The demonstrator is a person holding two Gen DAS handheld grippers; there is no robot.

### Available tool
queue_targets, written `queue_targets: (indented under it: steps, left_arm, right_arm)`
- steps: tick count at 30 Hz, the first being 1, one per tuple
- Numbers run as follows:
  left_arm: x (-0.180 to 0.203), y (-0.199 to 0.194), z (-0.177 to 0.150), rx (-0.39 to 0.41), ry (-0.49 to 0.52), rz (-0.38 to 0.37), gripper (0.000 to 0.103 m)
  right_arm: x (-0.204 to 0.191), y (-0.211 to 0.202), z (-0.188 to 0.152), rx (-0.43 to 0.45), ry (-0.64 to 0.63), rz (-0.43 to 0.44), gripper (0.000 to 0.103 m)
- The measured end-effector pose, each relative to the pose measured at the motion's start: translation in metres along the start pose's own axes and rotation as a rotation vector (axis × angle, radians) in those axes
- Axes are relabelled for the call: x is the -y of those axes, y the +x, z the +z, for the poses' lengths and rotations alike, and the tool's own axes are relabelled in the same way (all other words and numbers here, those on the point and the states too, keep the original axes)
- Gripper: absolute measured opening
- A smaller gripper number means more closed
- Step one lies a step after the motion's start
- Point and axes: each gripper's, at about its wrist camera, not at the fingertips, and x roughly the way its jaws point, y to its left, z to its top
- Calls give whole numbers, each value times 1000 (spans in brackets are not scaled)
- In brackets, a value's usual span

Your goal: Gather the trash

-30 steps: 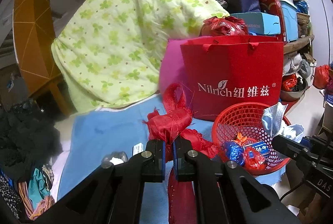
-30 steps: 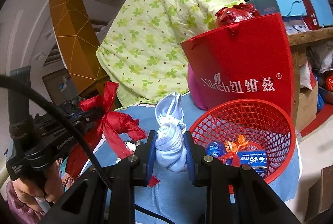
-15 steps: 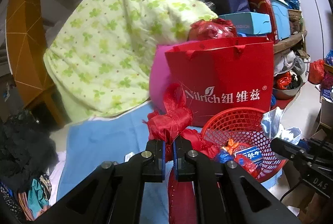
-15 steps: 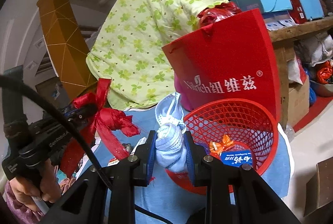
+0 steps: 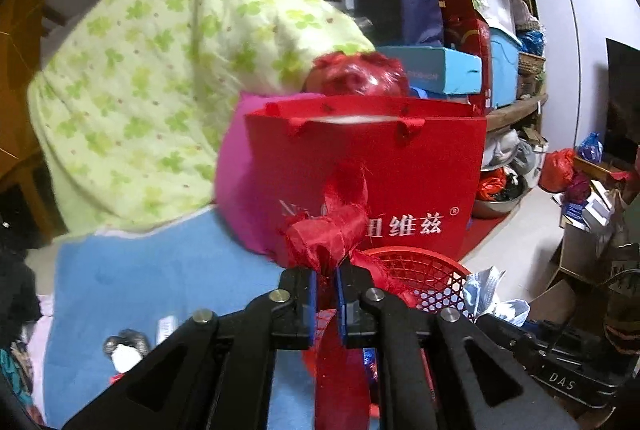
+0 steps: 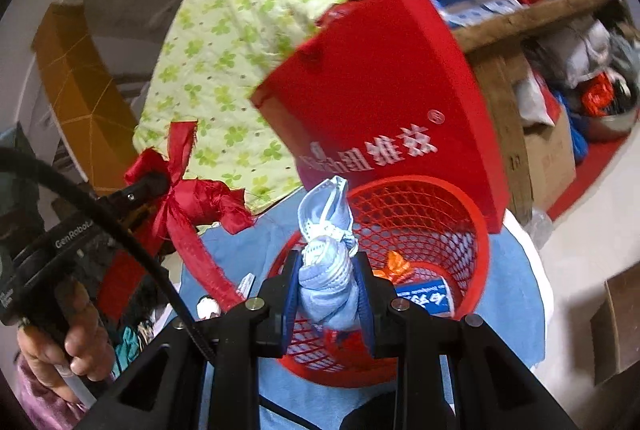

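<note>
Both grippers had swung over the red basket (image 6: 460,226), right gripper (image 6: 326,296) clamped on the blue mask (image 6: 326,290), left gripper (image 5: 324,294), jaws just easing apart, still pinching the red ribbon (image 5: 324,234); release only above the rim.

Left gripper (image 5: 324,280) now nearer the basket (image 5: 420,262), jaws just eased a little wider, ribbon (image 5: 328,230) between them yet. Ribbon now in front of the red bag's (image 5: 400,166) lettering, hiding its first letters. Right gripper (image 6: 326,294) rolled and carried over the basket's near rim; crumpled mask (image 6: 326,270) now above the basket mouth instead of beside it, pressed between the pads as before. In the right wrist view, bag and quilt (image 6: 224,42) now tilted. In the left wrist view, mask closer to the ribbon.
</note>
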Motion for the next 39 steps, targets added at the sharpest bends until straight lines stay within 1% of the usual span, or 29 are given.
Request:
queue_targets:
  steps: [1, 2, 3, 4, 5, 6, 7, 8, 9, 10, 12, 14, 17, 20, 23, 24, 26, 27, 28, 30, 32, 34, 37, 39]
  left_arm:
    - [2, 6, -2, -7, 3, -4, 34]
    - [3, 13, -5, -16, 6, -14, 46]
    - [3, 17, -7, -19, 4, -12, 64]
    - [2, 20, -11, -19, -1, -3, 67]
    - [0, 23, -15, -26, -7, -1, 67]
    - [-3, 27, -20, -49, -16, -10, 67]
    - [-7, 27, -24, -63, -22, -14, 67]
    - [-12, 27, -29, -75, -28, -13, 67]
    - [-19, 26, -34, -82, -29, -4, 67]
    - [-25, 24, -39, -86, -27, 11, 67]
    - [-44, 19, -52, -103, -29, 49, 67]
    - [-65, 13, -67, -119, -50, 81, 68]
    - [-115, -2, -105, -163, -107, 174, 68]
    - [-169, -20, -147, -208, -197, 279, 68]
    - [-220, -38, -183, -236, -279, 398, 69]
    - [-243, -46, -198, -243, -313, 457, 68]
    - [-276, -56, -217, -259, -376, 531, 68]
    - [-293, -62, -225, -264, -411, 569, 68]
    - [-308, -67, -233, -263, -439, 601, 68]
    - [-334, -77, -244, -251, -476, 650, 68]
    - [-355, -81, -252, -247, -493, 701, 68]
    - [-372, -82, -257, -250, -508, 736, 68]
    - [-390, -84, -261, -230, -553, 783, 69]
    - [-398, -79, -269, -213, -579, 791, 69]
  right_arm:
    - [5, 3, 1, -4, 17, -6, 30]
    - [10, 7, 1, -13, 36, -16, 30]
    - [13, 10, 1, -24, 45, -19, 31]
    - [18, 17, 1, -45, 63, -20, 32]
    - [21, 22, 1, -61, 79, -22, 33]
    - [23, 25, 0, -77, 92, -22, 43]
    - [26, 29, -1, -94, 120, -22, 64]
    - [28, 30, -2, -91, 138, -13, 70]
    - [27, 29, -3, -82, 141, 1, 71]
    - [22, 27, -4, -65, 117, 5, 71]
    - [12, 22, -6, -38, 67, -14, 71]
    - [-4, 14, -6, -13, 19, 12, 71]
    - [-31, 8, -7, 6, -55, 55, 71]
    - [-72, 13, -12, -10, -143, 119, 71]
    - [-125, 35, -27, -81, -239, 180, 71]
    - [-136, 42, -33, -101, -258, 190, 71]
    - [-174, 71, -51, -174, -315, 218, 71]
    - [-184, 83, -58, -196, -332, 219, 71]
    - [-204, 102, -70, -234, -360, 218, 71]
    - [-230, 132, -88, -299, -382, 222, 71]
    - [-253, 158, -108, -360, -395, 226, 71]
    - [-274, 182, -125, -403, -417, 229, 71]
    - [-296, 207, -140, -414, -445, 217, 71]
    - [-306, 225, -141, -413, -439, 202, 71]
